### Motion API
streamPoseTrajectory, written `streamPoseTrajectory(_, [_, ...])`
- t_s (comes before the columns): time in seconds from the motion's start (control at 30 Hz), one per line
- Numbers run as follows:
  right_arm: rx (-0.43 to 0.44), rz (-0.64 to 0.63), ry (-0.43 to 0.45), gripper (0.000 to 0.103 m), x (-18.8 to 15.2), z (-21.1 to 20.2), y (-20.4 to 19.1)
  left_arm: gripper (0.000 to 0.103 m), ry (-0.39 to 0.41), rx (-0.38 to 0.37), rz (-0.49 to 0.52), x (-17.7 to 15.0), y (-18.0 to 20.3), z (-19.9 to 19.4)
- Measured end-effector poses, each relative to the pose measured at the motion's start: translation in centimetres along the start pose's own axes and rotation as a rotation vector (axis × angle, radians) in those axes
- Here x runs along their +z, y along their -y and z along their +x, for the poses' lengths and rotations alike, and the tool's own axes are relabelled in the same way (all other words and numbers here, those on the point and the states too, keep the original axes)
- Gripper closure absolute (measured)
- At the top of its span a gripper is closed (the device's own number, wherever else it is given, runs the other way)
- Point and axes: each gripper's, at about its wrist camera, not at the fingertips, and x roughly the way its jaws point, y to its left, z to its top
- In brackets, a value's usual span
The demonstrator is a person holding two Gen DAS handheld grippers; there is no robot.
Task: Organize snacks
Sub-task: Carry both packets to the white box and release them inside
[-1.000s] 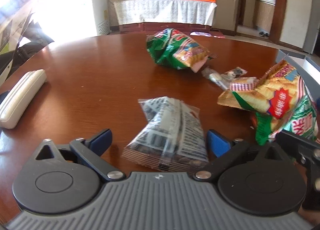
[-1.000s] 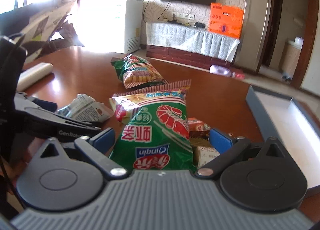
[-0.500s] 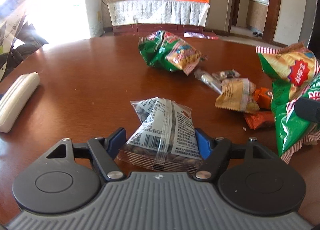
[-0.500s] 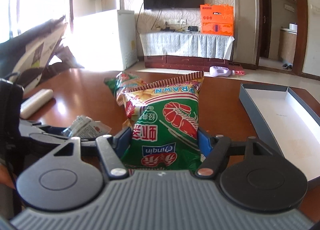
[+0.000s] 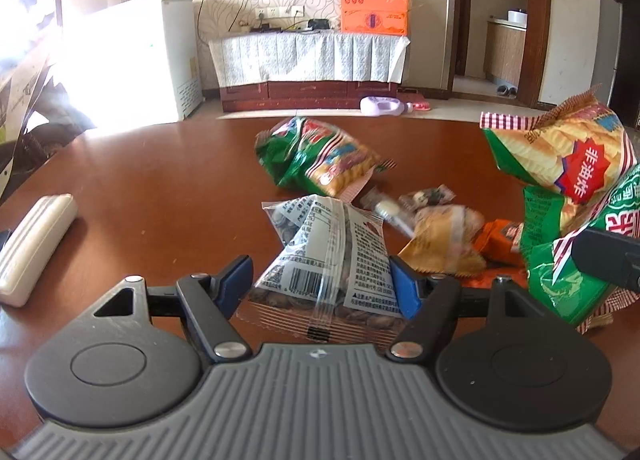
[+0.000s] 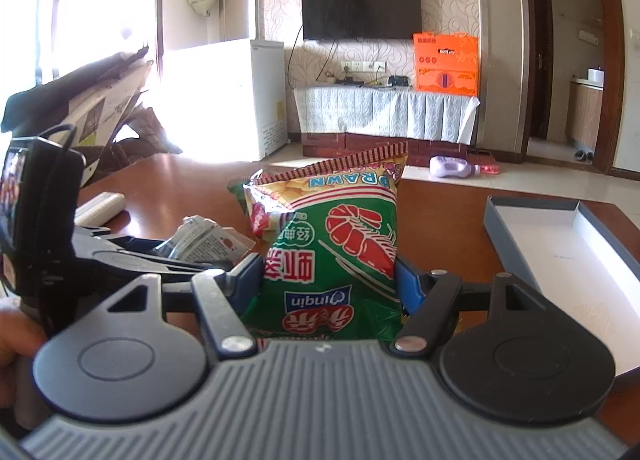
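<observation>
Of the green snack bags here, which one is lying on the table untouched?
The green bag at the far middle of the table, lying on its side. The other green prawn-cracker bag is held upright between the right gripper's fingers.

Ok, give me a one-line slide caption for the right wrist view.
Right tool shut on the green prawn-cracker bag above the wooden table, open grey box waiting alongside.

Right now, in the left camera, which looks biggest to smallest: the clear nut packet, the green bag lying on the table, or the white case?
1. Clear nut packet, though it sits nearest the camera.
2. Green bag.
3. White case, close behind the bag, so unsure.
</observation>
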Motion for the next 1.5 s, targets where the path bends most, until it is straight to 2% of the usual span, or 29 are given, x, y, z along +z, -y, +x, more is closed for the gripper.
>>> streamPoseTrajectory(0.3, [-0.035, 0.001, 0.039, 0.031, 0.8, -0.8, 1.2, 0.026, 0.024, -0.036, 0.036, 1.7, 3.2, 0.2])
streamPoseTrajectory(0.63, [-0.102, -0.004, 0.057, 0.031, 1.7, -0.8, 4.3, 0.026, 0.034, -0.078, 0.038, 3.8, 7.6, 2.7])
streamPoseTrajectory(1.03, [-0.205, 0.119, 0.081, 0.031, 1.1, -2.3, 10.3, 0.026, 0.069, -0.199, 0.044, 6.1, 15.5, 3.8])
streamPoseTrajectory(1.23, [-0.265, 0.157, 0.08, 0.031, 0.7, -2.7, 13.2, 0.026, 0.102, -0.225, 0.136, 7.1, 20.6, 5.2])
streamPoseTrajectory(1.37, [-0.336, 0.19, 0.059, 0.031, 0.2, -3.0, 15.5, 0.026, 0.073, -0.249, 0.17, 7.7, 24.6, 7.2])
streamPoseTrajectory(1.5, [-0.41, 0.282, -0.008, 0.031, -0.9, -2.7, 18.4, 0.026, 0.018, -0.277, 0.156, 8.3, 28.0, 9.7])
